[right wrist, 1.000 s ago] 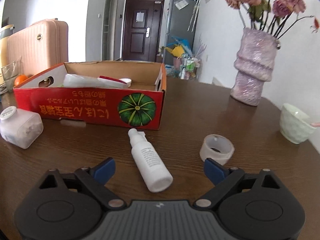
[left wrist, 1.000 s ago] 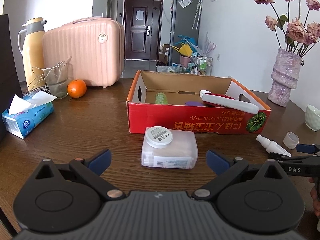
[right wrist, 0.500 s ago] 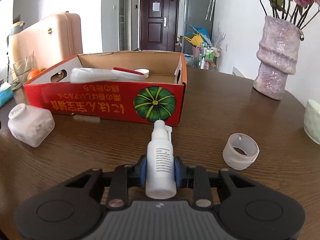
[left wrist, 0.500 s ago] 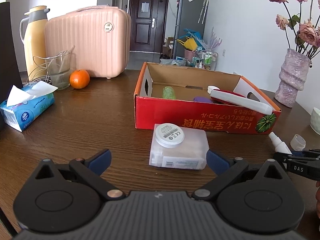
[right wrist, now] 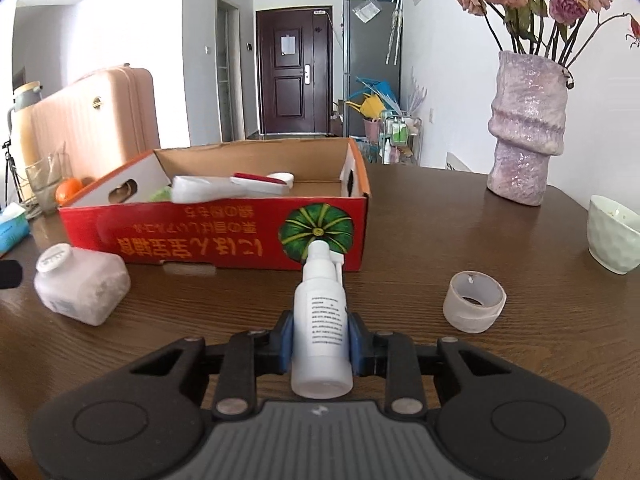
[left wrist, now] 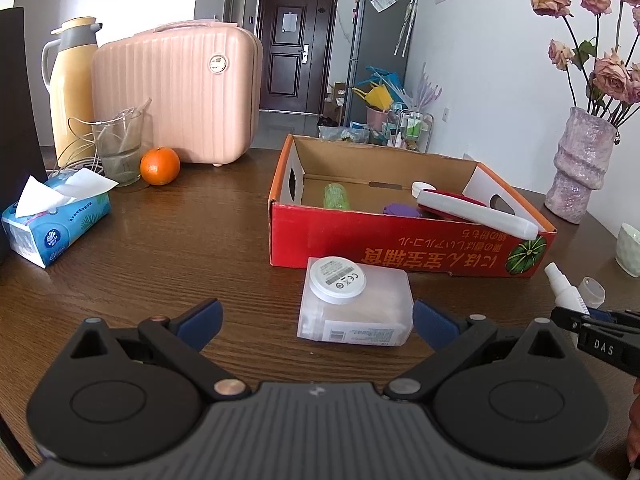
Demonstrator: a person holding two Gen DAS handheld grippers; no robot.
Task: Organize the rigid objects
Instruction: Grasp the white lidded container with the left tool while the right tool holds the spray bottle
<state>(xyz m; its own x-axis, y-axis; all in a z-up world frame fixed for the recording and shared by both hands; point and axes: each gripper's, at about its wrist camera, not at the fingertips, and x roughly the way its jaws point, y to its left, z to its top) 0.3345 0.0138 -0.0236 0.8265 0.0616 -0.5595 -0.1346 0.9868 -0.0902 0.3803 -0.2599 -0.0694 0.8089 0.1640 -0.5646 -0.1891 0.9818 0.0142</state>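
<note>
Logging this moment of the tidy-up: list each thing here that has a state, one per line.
right tool: shut on the spray bottle
spray bottle: gripped, uncapped
left tool: open, empty
square jar: on the table, lid on
clear cap: loose on the table
cardboard box: open-topped, partly filled
tissue pack: open, a tissue sticking out

Walls: plain white walls (left wrist: 492, 92) are catching bright daylight.
Door: a dark brown panelled door (left wrist: 294, 50) is standing shut at the far end of the room.
Appliance: a tall grey refrigerator (left wrist: 380, 56) is standing beside it, perhaps with papers stuck on.
Table: a dark brown wood-grain table (left wrist: 180, 248) is filling the foreground.
Floor: a cluttered corner (right wrist: 384, 120) is showing by the refrigerator.
</note>
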